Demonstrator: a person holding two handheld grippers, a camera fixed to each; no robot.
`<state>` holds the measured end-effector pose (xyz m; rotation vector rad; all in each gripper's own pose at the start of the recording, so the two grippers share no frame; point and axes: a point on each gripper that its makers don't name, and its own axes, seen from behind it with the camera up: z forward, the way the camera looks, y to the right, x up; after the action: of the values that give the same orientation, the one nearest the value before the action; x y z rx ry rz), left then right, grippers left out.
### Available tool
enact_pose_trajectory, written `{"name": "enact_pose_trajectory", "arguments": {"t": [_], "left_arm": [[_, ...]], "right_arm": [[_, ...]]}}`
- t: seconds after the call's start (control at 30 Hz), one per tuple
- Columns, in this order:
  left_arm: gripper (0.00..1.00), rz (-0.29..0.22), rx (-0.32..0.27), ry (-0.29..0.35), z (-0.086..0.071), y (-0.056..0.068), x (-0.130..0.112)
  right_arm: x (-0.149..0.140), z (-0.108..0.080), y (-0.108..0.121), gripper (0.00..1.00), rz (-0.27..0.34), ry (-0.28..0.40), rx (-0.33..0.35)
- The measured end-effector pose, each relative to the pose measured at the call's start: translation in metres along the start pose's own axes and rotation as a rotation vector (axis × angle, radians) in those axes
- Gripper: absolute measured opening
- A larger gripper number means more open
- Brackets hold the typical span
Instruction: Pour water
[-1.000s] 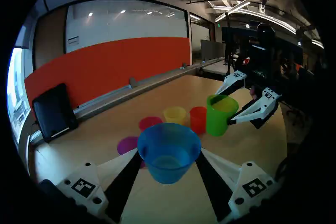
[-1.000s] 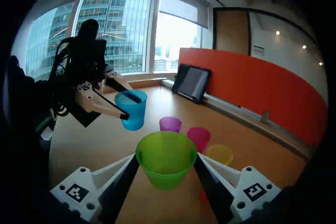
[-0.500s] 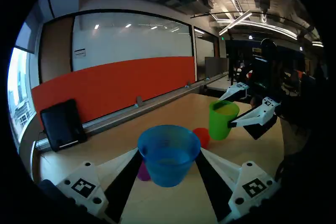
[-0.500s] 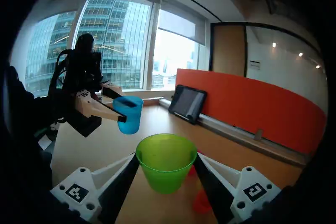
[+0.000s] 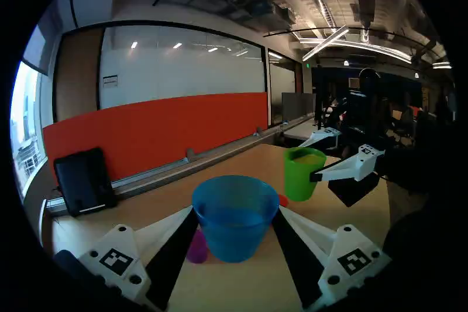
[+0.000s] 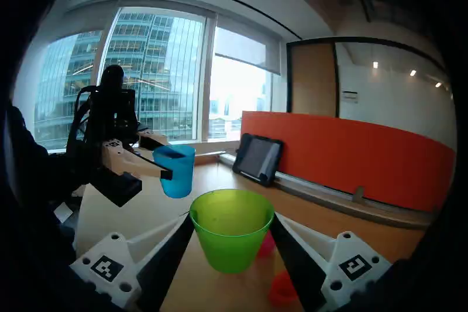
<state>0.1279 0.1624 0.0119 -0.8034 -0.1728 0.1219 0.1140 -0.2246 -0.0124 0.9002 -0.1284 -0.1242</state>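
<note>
In the left gripper view, my left gripper is shut on a blue cup with water low inside it, held upright above the wooden table. Farther right, my right gripper is shut on a green cup, also upright and lifted. In the right gripper view, the green cup sits between my right gripper fingers, and the left gripper holds the blue cup at the left, apart from the green one.
A purple cup and a red cup peek out behind the blue cup. Red cups lie low on the table under the green cup. A dark tablet leans by the orange wall panel. Windows stand beyond.
Both grippers have risen with their cups, so the small cups on the table dropped low in both views. The green and blue cups stay upright.
</note>
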Motion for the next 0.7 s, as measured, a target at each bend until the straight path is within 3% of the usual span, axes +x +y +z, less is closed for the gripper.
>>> {"name": "enact_pose_trajectory", "arguments": {"t": [0.47, 0.7], "left_arm": [[0.85, -0.028, -0.005, 0.078, 0.0, -0.001, 0.025], [0.85, -0.018, 0.0, 0.107, 0.002, -0.004, 0.034]], "right_arm": [[0.009, 0.004, 0.005, 0.93, 0.007, 0.017, 0.01], [0.009, 0.006, 0.006, 0.93, 0.009, 0.018, 0.018]]}}
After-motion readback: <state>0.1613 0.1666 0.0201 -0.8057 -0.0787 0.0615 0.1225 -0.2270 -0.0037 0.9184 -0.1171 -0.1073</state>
